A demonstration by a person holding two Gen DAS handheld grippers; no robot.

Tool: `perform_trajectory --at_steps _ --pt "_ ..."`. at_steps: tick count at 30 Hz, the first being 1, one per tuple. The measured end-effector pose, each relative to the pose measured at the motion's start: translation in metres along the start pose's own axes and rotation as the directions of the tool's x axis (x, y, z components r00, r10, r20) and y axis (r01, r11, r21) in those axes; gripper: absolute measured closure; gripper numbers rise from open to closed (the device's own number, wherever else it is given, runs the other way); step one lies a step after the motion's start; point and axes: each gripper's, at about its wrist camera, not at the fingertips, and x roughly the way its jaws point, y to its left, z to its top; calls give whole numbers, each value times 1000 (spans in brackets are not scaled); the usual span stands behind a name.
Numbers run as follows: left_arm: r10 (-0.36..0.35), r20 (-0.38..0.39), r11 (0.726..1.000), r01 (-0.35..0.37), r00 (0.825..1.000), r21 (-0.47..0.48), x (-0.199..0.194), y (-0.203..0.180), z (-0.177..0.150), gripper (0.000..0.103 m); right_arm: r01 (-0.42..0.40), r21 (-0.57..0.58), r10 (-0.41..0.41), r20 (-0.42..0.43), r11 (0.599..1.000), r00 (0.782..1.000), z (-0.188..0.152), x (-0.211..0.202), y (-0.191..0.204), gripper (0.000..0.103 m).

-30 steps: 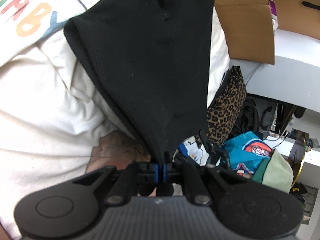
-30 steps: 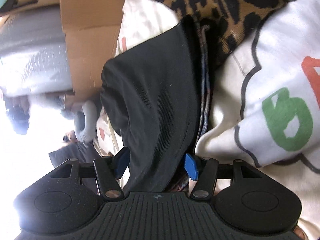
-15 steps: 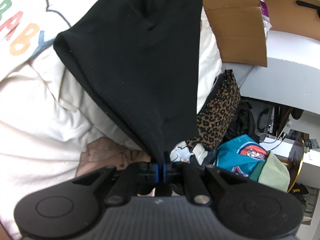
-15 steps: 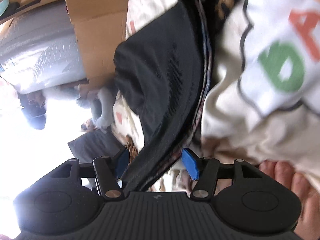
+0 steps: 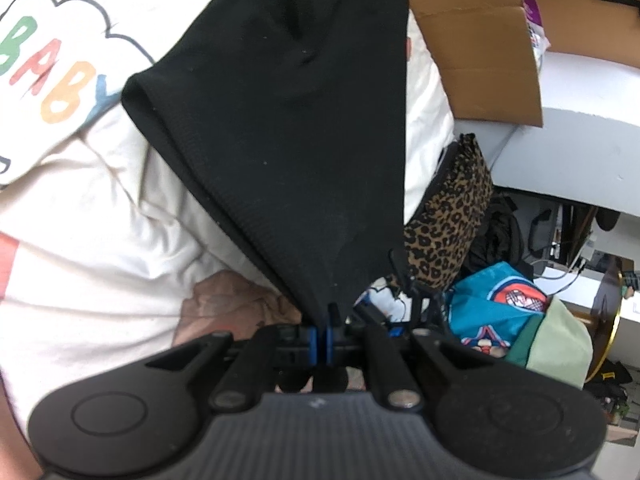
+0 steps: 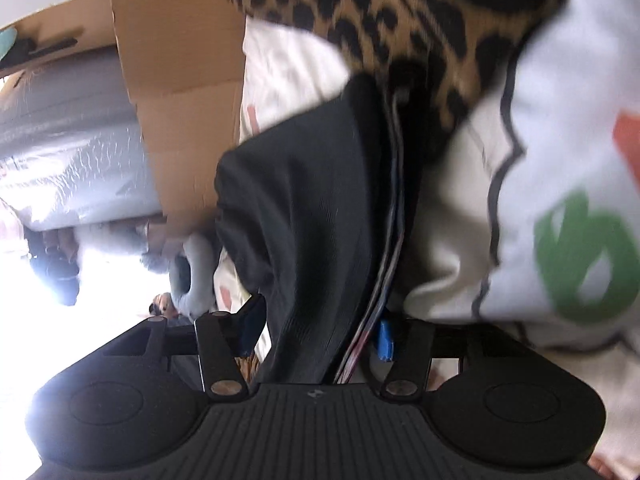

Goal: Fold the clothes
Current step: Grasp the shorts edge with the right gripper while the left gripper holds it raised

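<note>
On the left of the left wrist view lies a cream blanket (image 5: 80, 208) printed with a cloud outline and the coloured letters "BABY" (image 5: 48, 76). Over its middle stretches the black ribbed garment (image 5: 288, 120), fanning out wide at the top and narrowing to a point at the left gripper (image 5: 321, 340), whose blue-tipped fingers are clenched together on that corner, pulling it taut toward the camera. Right of the garment hangs a leopard-print cloth (image 5: 448, 216), then a teal printed fabric (image 5: 496, 304), with a cardboard box (image 5: 476, 48) above on a white surface (image 5: 580, 160). In the right wrist view, the cardboard box (image 6: 180, 112) stands at left, and the black garment (image 6: 304, 220) runs down the centre into the right gripper (image 6: 316, 334). Its fingers stand spread apart with the fabric passing loosely between them; the right blue pad (image 6: 385, 340) shows beside a striped edge, so nothing is pinched. Further right come the leopard-print cloth (image 6: 400, 12) above and the cream blanket (image 6: 560, 160) with a green letter.
</note>
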Motion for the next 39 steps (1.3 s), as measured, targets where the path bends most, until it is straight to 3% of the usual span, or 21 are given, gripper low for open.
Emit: perform_trajectory --at_steps 8,11,13,15,22,33,39 --pt "10 -10 1000 -10 1000 9 -4 11 -2 99 64 -76 -55 121 995 991 27 -18 7 55" --pt "33 -17 999 -33 999 22 -4 11 -3 99 101 -79 -88 155 992 984 39 -22 6 67" --pt "43 -16 999 -43 999 26 -6 11 -2 99 120 -70 -107 161 990 981 47 -23 5 86" --pt "53 -10 998 -52 999 36 -9 10 -3 99 162 -107 -146 144 981 979 48 -22 10 97" --pt "60 22 998 -61 998 29 -33 15 -4 99 227 -179 -211 106 957 972 37 -27 31 98" --pt "95 152 987 -112 984 112 -111 -12 8 99 222 -248 -225 17 943 974 -1 -34 85 98" --pt "140 186 982 -161 972 103 -137 -6 3 99 227 -311 -256 -53 923 965 -25 -31 107 98"
